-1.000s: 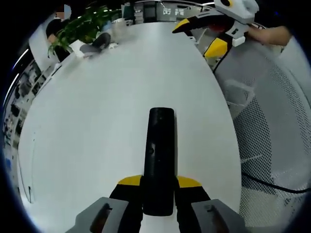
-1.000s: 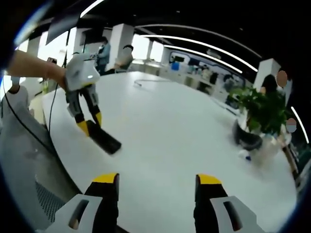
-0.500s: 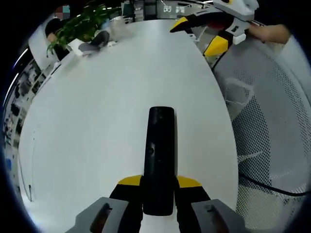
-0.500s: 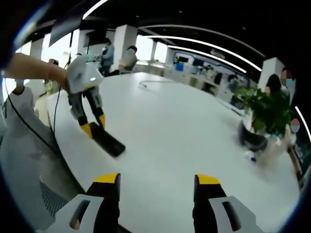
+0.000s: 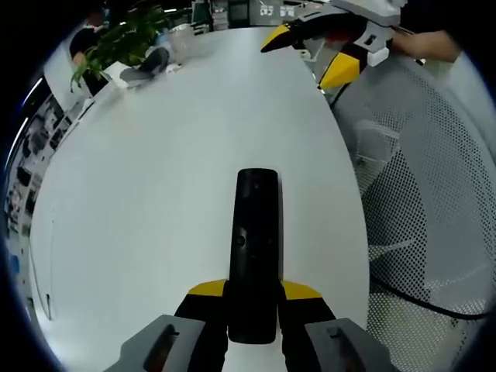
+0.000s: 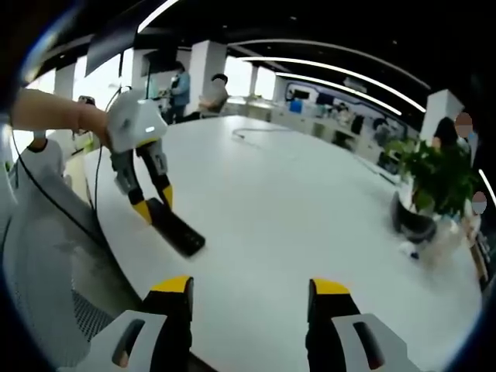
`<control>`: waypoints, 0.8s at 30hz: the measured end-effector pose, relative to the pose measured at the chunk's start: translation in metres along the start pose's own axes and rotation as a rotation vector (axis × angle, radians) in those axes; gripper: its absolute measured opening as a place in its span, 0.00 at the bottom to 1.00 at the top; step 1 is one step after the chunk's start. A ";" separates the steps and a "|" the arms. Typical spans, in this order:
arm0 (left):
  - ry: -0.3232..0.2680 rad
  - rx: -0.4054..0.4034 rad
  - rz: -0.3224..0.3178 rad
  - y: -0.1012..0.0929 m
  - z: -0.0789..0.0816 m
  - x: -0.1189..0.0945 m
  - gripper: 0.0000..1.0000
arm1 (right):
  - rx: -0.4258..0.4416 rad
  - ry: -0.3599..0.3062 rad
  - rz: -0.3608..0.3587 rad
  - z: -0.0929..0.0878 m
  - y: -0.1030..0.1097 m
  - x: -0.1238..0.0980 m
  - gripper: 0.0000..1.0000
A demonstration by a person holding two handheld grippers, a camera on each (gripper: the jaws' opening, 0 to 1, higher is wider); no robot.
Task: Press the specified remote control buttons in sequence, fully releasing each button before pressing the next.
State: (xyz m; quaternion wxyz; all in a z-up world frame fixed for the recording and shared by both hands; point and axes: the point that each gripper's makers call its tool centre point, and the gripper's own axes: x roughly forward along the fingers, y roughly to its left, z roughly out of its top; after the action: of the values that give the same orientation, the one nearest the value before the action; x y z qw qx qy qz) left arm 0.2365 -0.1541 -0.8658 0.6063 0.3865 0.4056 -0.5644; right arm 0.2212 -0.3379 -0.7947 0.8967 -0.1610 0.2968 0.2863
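While the left gripper (image 5: 252, 310) clamps the near end of the remote (image 5: 255, 248), the remote lies flat on the white desk (image 5: 155, 194), pointing straight away from the camera, close to the desk's right edge in the left gripper view. Jaws pinch the remote from both sides, yellow tips touching its edges. Small round button shows mid-body on the remote; other buttons too dark to make out.

Right gripper view: the left gripper (image 6: 153, 203) is seen from the side, held by a hand (image 6: 93, 124) coming in from the left, tips down on the remote (image 6: 177, 230), which sits near the desk's (image 6: 294, 201) curved near edge. The right gripper (image 6: 249, 298) hangs above the desk edge, jaws spread wide with nothing between them, well apart from the remote.

Left gripper view also catches the right gripper (image 5: 306, 50) at top right, off past the desk edge, jaws apart. Mesh chair (image 5: 434, 201) just beside the desk on the right. Potted plant (image 5: 116, 46) at the far end of the desk; same plant (image 6: 434, 174) at right in the right gripper view. Cable (image 6: 260, 132) lies on the far part of the desk. People in the office background, blurry.
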 end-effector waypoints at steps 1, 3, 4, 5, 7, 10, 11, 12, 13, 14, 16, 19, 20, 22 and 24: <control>-0.001 -0.005 0.002 -0.001 0.000 0.000 0.24 | 0.000 0.001 0.006 0.000 0.001 0.000 0.57; -0.006 -0.013 0.009 -0.004 0.000 0.000 0.24 | -0.006 -0.004 0.012 0.001 0.003 0.000 0.57; -0.011 -0.019 0.014 -0.005 -0.001 -0.001 0.24 | -0.009 -0.009 0.014 0.001 0.004 -0.001 0.56; -0.014 -0.023 0.014 -0.006 -0.001 -0.001 0.24 | -0.011 -0.010 0.012 0.002 0.004 -0.001 0.55; -0.022 -0.029 0.016 -0.008 -0.001 -0.001 0.24 | -0.007 -0.017 0.005 0.004 0.003 -0.003 0.54; -0.035 -0.036 0.019 -0.011 -0.001 -0.001 0.24 | 0.017 -0.020 0.000 0.004 0.001 -0.004 0.53; -0.039 -0.036 0.020 -0.011 -0.001 -0.001 0.24 | 0.021 -0.024 0.000 0.004 0.001 -0.004 0.53; -0.043 -0.038 0.019 -0.012 -0.001 -0.001 0.24 | 0.026 -0.026 0.002 0.004 0.001 -0.004 0.52; -0.045 -0.038 0.019 -0.012 -0.001 -0.001 0.24 | 0.027 -0.028 0.004 0.005 0.001 -0.004 0.52; -0.047 -0.037 0.019 -0.013 -0.001 -0.001 0.24 | 0.027 -0.029 0.005 0.005 0.001 -0.004 0.51; -0.048 -0.034 0.019 -0.014 -0.001 -0.001 0.24 | 0.027 -0.028 0.013 0.005 0.003 -0.004 0.50; -0.049 -0.025 0.016 -0.017 0.000 -0.001 0.24 | 0.022 -0.023 0.023 0.005 0.004 -0.003 0.48; -0.050 -0.024 0.016 -0.018 0.000 -0.001 0.24 | 0.022 -0.023 0.024 0.005 0.005 -0.003 0.48; -0.056 -0.024 0.016 -0.020 0.000 -0.001 0.23 | 0.022 -0.021 0.029 0.004 0.005 -0.003 0.47; -0.067 -0.029 0.019 -0.022 -0.001 -0.001 0.23 | 0.025 -0.019 0.033 0.003 0.006 -0.003 0.46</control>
State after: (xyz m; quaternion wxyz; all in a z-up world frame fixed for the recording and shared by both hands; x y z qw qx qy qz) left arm 0.2144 -0.1545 -0.8650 0.6305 0.3622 0.3894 -0.5653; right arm 0.2174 -0.3331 -0.7912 0.8966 -0.1423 0.2943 0.2987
